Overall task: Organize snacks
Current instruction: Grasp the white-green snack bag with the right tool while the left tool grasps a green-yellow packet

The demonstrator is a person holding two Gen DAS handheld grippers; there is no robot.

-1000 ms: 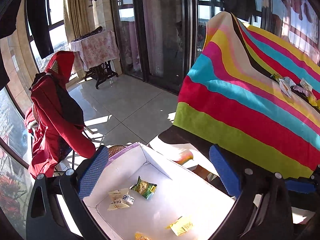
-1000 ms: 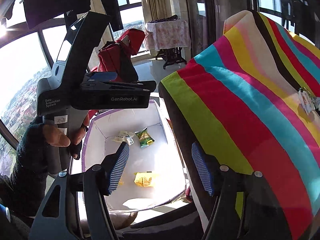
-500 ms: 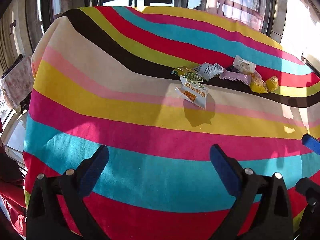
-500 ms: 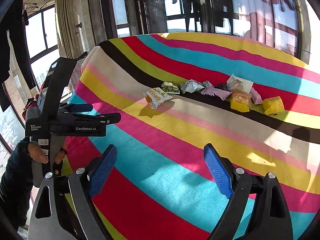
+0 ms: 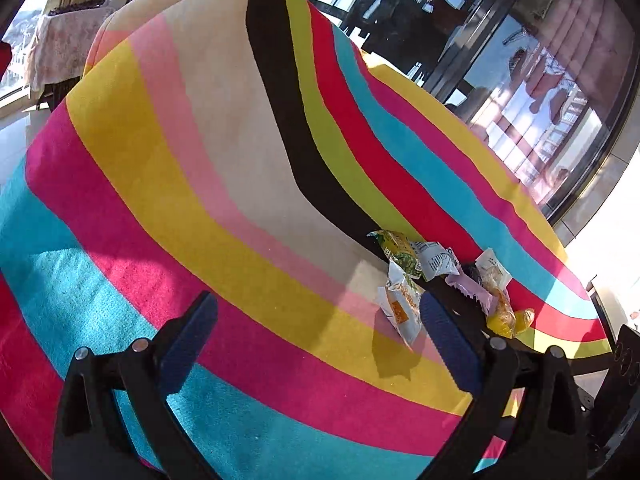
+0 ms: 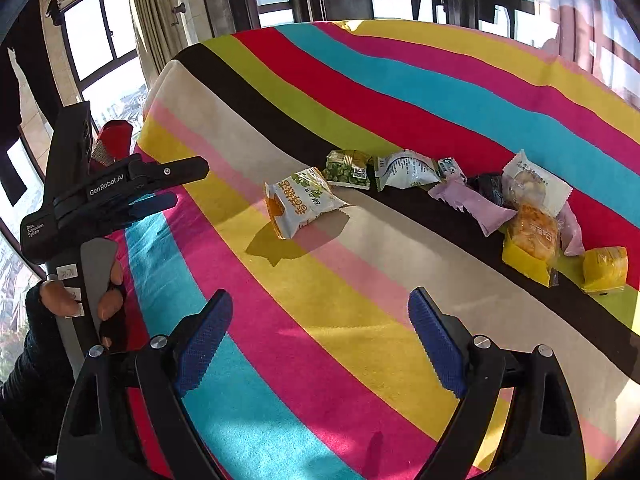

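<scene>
A row of snack packets lies on the striped tablecloth (image 6: 248, 332). Nearest is a white and orange packet (image 6: 302, 204), then a green pea packet (image 6: 346, 170), a white packet (image 6: 404, 170), a purple packet (image 6: 468, 200) and a yellow cake packet (image 6: 530, 240). My right gripper (image 6: 320, 296) hangs open over the cloth, short of the row, with nothing between its fingers. My left gripper (image 5: 318, 304) is open too. Its right finger (image 5: 448, 344) stands just in front of the white and orange packet (image 5: 400, 308).
A small yellow packet (image 6: 604, 268) ends the row at the right. A gloved hand (image 6: 52, 300) holds the left gripper's handle at the left of the right wrist view. Glass doors (image 5: 520, 80) stand behind the table. The cloth drops off at the table's left end.
Both views have swung from the white box on the floor, which held several packets, up onto the table top and toward the snack row. The right gripper's jaws have widened.
</scene>
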